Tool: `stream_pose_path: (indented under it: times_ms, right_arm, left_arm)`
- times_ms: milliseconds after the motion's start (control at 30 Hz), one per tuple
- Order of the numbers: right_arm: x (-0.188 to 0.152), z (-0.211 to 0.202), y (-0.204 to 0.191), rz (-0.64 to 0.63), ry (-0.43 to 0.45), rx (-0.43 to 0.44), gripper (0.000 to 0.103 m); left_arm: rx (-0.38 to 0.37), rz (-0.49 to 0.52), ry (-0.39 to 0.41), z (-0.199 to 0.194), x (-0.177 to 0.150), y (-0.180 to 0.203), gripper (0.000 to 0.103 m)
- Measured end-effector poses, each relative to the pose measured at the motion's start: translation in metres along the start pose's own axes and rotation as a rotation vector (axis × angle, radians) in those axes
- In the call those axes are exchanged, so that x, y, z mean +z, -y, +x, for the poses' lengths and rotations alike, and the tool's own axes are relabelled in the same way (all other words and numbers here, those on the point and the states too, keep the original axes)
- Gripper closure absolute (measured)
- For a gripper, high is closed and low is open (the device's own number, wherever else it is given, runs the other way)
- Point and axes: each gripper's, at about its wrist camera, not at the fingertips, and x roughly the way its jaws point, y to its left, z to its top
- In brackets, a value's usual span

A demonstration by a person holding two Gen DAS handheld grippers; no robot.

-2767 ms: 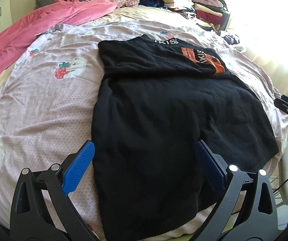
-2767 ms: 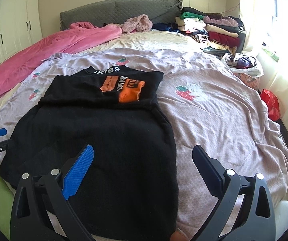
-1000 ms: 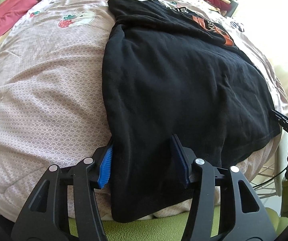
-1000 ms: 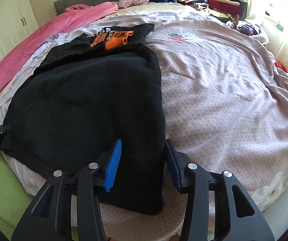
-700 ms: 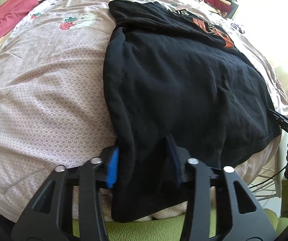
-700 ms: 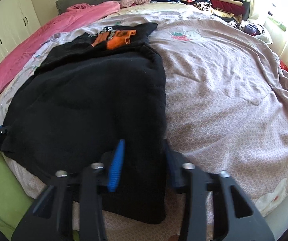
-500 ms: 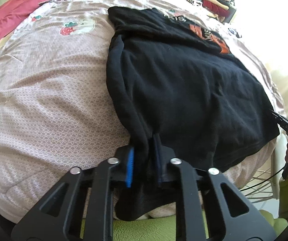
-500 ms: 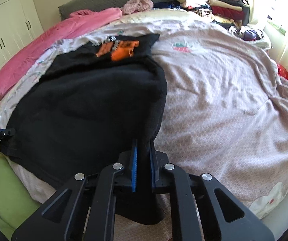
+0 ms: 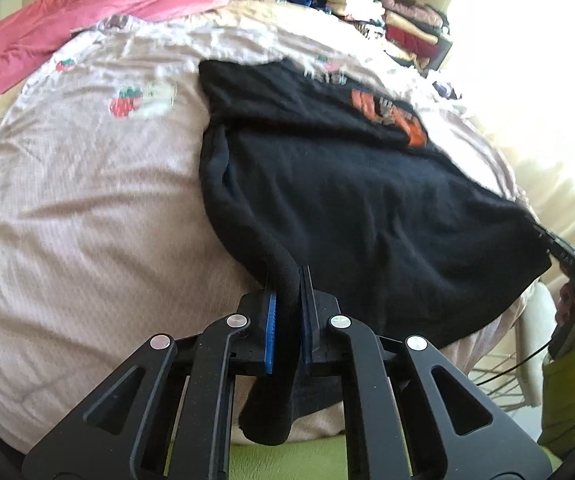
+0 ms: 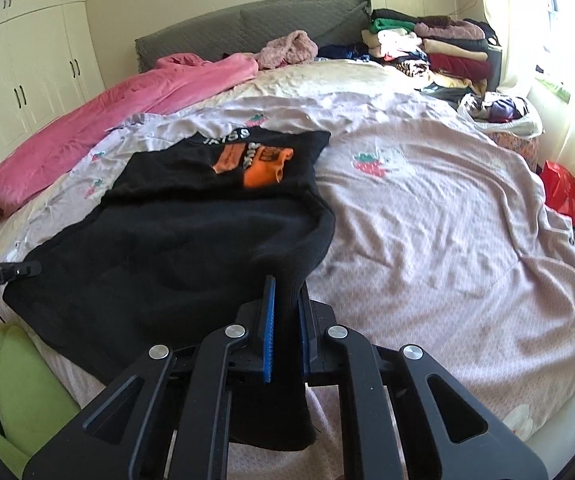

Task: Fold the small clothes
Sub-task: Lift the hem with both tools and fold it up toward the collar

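My left tool (image 9: 287,312) is clamped on the shirt (image 9: 347,184) at its near hem corner, my right tool (image 10: 285,312) pinching the other. The shirt lies spread up the bed (image 10: 447,208), orange print (image 10: 255,166) at the far end.

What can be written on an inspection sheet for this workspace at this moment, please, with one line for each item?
Surface: bed under a pale lilac cover with strawberry prints, wrinkled.
Job's things: black shirt lying on the cover, top part folded down with the orange print showing; near hem corners lifted.
Clutter: pink blanket along the far side; stack of folded clothes by the headboard; red bag at the bed's edge.
Grippers: left gripper shut on one hem corner; right gripper shut on the other.
Cables: thin black cable low beside the bed.
Surroundings: white wardrobe, grey headboard, bright window.
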Motion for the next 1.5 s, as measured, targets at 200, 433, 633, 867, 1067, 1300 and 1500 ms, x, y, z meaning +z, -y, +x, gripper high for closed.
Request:
stream_pose_path:
  times_ms: [200, 433, 633, 867, 1067, 1300, 1500]
  right_arm:
    - [0.024, -0.004, 0.003, 0.006, 0.056, 0.008, 0.094]
    - [0.066, 0.007, 0.011, 0.005, 0.118, 0.004, 0.094]
    - [0.095, 0.036, 0.018, 0.021, 0.140, -0.003, 0.094]
    - [0.118, 0.088, 0.030, 0.042, 0.093, -0.013, 0.094]
    - [0.124, 0.130, 0.040, 0.071, 0.023, -0.041, 0.094]
    - [0.121, 0.155, 0.042, 0.081, -0.028, -0.053, 0.086]
    - [0.122, 0.142, 0.037, 0.068, 0.003, -0.044, 0.042]
  left_arm:
    - [-0.025, -0.029, 0.078, -0.017, 0.035, -0.010, 0.099]
    - [0.010, -0.056, 0.115, -0.009, 0.076, -0.025, 0.099]
    - [0.059, -0.084, 0.131, 0.009, 0.102, -0.040, 0.099]
    - [0.134, -0.066, 0.120, 0.040, 0.128, -0.047, 0.099]
    - [0.190, -0.027, 0.073, 0.076, 0.143, -0.047, 0.099]
    - [0.178, -0.035, 0.032, 0.097, 0.157, -0.048, 0.084]
    - [0.119, -0.015, 0.042, 0.098, 0.157, -0.041, 0.054]
